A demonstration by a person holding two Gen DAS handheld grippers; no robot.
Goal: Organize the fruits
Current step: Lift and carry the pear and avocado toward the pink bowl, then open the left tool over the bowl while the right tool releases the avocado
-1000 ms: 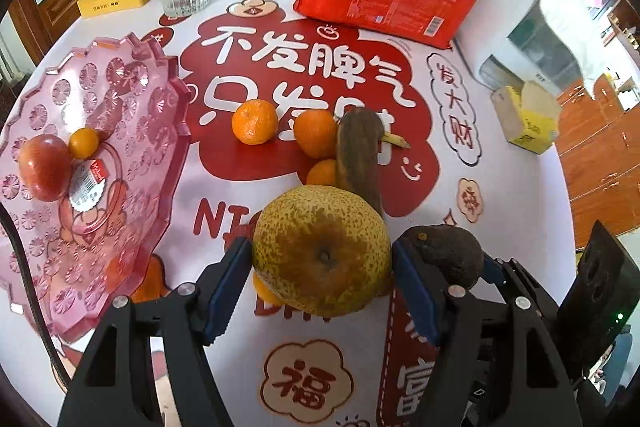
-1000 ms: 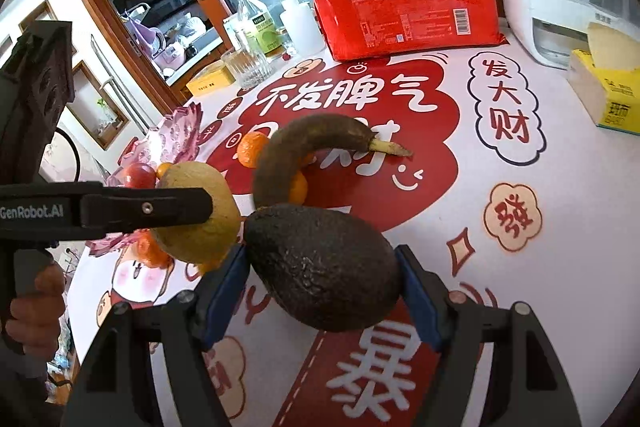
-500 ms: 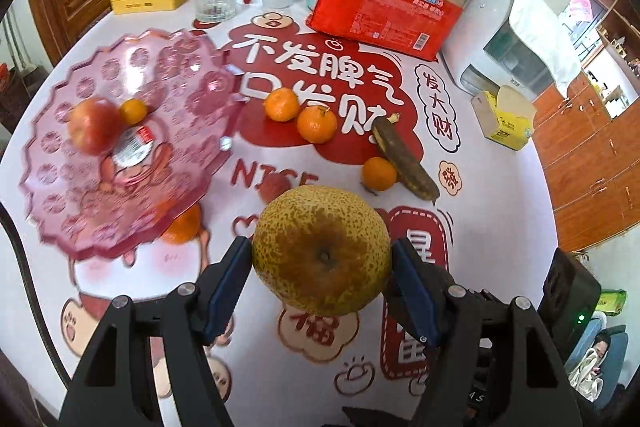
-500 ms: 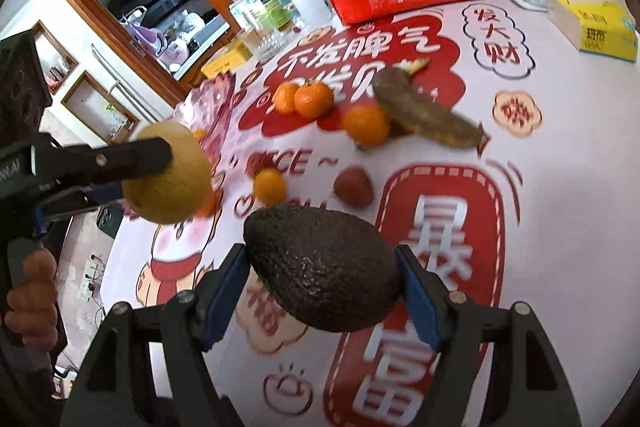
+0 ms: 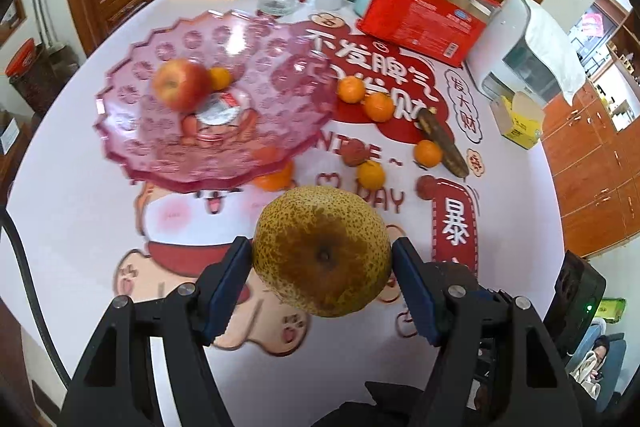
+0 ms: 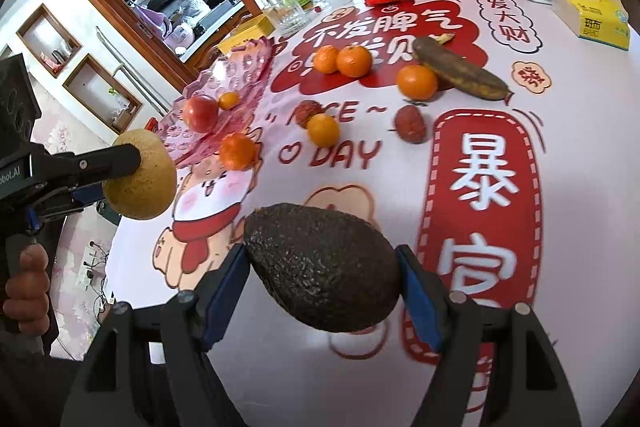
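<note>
Both grippers have lifted well clear of the table: the left gripper (image 5: pixel 322 267) clenches the speckled pear (image 5: pixel 322 251), the right gripper (image 6: pixel 322 281) the avocado (image 6: pixel 324 267), apparently bound for the pink fruit plate (image 5: pixel 140 155).

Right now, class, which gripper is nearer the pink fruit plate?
Left. The left gripper, holding the pear, hangs beside the plate; the right gripper, holding the avocado, is farther back.

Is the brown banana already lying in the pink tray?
No, the banana lies on the tablecloth, well right of the pink tray.
</note>
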